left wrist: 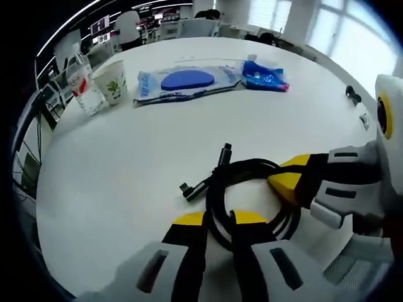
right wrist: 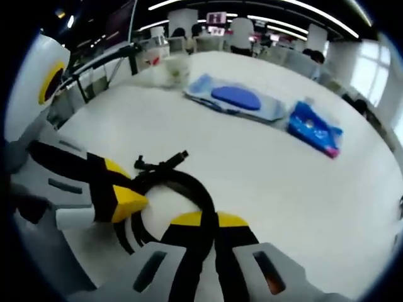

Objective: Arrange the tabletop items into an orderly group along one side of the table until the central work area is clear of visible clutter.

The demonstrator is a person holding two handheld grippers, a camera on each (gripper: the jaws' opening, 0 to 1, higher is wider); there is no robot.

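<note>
Both grippers clamp the coiled black cable on the white surface. The left gripper pinches its near loop. The right gripper grips the coil's other side.

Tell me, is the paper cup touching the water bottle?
Touching. The left gripper view shows the paper cup pressed against the water bottle, no gap between.

- Left gripper: yellow-tipped fingers nearly together, pinched on a strand of the black cable coil, low over the surface.
- Right gripper: fingers drawn tight together on the coil's near edge.
- Each gripper enters the other's view from the side, tips meeting at the coil.
</note>
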